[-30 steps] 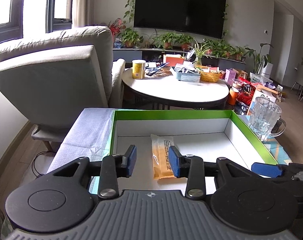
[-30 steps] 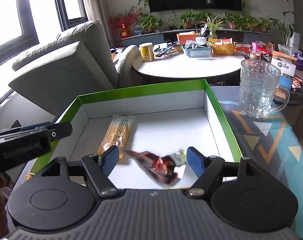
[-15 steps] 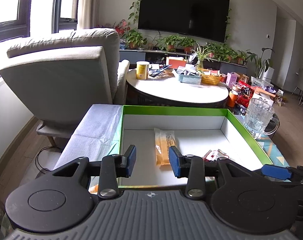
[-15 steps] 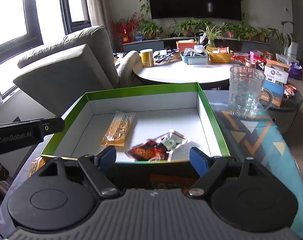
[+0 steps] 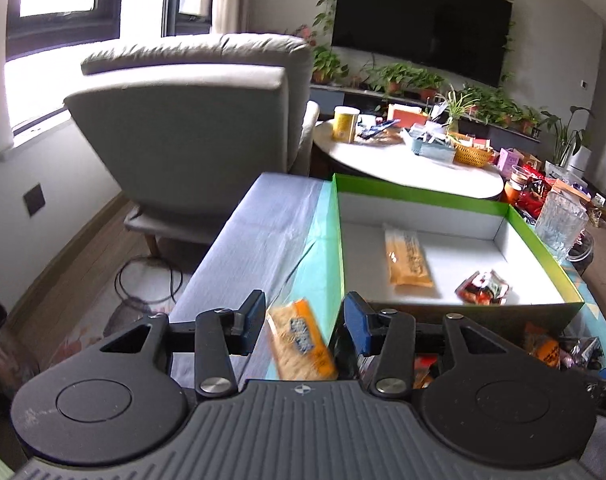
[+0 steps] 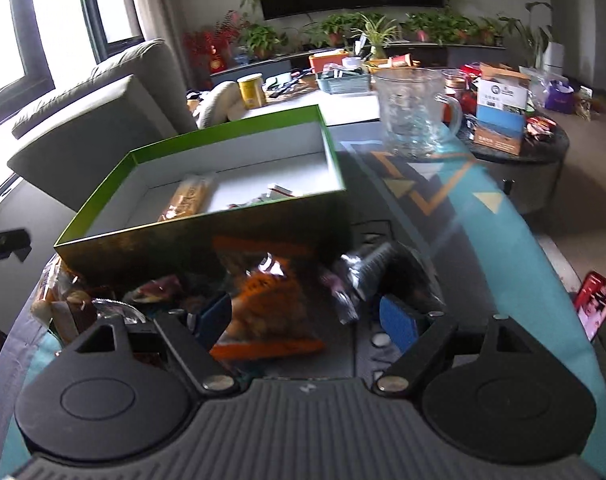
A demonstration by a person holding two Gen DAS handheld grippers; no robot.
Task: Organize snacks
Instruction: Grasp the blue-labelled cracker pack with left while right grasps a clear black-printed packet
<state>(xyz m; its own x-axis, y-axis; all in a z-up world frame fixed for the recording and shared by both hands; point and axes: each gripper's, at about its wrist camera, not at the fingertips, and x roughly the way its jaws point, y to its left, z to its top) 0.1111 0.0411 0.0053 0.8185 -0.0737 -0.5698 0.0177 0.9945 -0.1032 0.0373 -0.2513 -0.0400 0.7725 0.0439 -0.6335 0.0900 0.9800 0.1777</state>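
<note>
A: What is being shown by the left wrist view?

B: The left claw (image 5: 303, 322) is being held spread above the near left corner of the green box (image 5: 423, 196), its jaws having just been opening. A yellow cracker packet (image 5: 301, 336) is being seen between the blue pads (image 5: 253, 316), lying on the bench (image 5: 263, 232) just outside the box wall; no pad is being pressed against it.

A: And what is being kept inside the box?

B: A long orange snack packet (image 5: 407, 258) is lying on the white floor of the box, left of centre. A small red packet (image 5: 483, 288) is lying near the front wall, to the right, apart from the orange one.

A: What is being shown by the right wrist view?

B: The right claw (image 6: 307, 320) is being held spread over the pile of snacks in front of the box. An orange chip bag (image 6: 269, 312) is being framed between the pads; the left pad is being partly covered by the bag, so contact cannot be told, and the right pad is standing clear of it. A silver wrapper (image 6: 367, 272) is lying just to the right of the bag.

A: What else is being carried by the bench?

B: A clear glass mug (image 6: 413, 120) is standing upright beyond the right side of the box, on the patterned cloth (image 6: 483, 208).
</note>
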